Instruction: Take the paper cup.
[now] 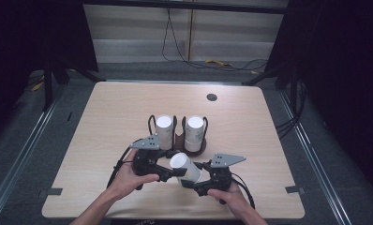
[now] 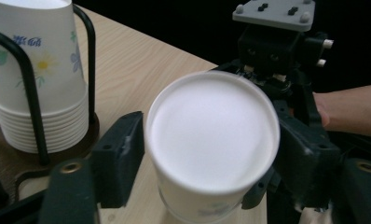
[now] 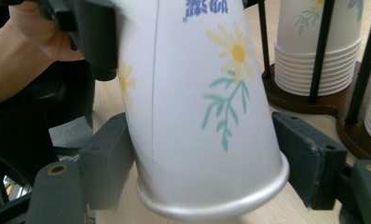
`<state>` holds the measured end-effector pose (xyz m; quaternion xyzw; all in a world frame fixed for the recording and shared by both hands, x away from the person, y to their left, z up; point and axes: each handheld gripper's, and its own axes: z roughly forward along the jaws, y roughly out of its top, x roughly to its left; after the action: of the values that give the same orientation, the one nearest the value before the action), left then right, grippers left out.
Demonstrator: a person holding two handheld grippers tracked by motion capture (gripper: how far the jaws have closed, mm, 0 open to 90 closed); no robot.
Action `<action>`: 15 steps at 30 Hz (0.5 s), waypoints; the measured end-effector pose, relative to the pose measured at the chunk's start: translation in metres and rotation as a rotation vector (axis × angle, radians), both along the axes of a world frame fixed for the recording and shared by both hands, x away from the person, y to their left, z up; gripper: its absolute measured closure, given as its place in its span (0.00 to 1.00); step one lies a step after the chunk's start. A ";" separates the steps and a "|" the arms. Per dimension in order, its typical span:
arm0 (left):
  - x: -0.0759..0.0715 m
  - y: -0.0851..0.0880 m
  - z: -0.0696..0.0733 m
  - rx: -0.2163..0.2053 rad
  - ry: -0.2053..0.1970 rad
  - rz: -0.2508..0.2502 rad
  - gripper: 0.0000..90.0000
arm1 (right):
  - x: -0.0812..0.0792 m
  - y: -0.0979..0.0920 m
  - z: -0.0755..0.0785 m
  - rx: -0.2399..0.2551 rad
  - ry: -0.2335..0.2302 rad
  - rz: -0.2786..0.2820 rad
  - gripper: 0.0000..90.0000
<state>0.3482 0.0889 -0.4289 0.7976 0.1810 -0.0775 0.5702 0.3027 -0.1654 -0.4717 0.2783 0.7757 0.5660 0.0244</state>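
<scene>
A dark rack (image 1: pixel 177 140) stands at the middle of the worktop (image 1: pixel 114 112), with two black wire cages. Each cage holds a stack of upturned paper cups: the left stack (image 1: pixel 164 131) and the right stack (image 1: pixel 194 132), white bases up. A round hole (image 1: pixel 212 97) sits toward the far right corner. Cables (image 1: pixel 175 51) trail on the floor beyond the far edge.

Just in front of the rack, near the front edge, a single flowered cup (image 1: pixel 185 167) lies tilted between both tools. The left tool (image 1: pixel 168 174) is clamped on it near its base; the right tool (image 1: pixel 196 180) is clamped on it near its rolled rim. The rack stands close behind the cup.
</scene>
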 end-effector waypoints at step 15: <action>0.002 0.003 0.005 0.076 -0.049 0.033 0.24 | 0.007 -0.003 0.005 -0.071 -0.007 0.000 0.29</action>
<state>0.3501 0.0921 -0.4235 0.8171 0.1828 -0.0415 0.5452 0.3094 -0.1680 -0.4664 0.2755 0.7951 0.5390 0.0370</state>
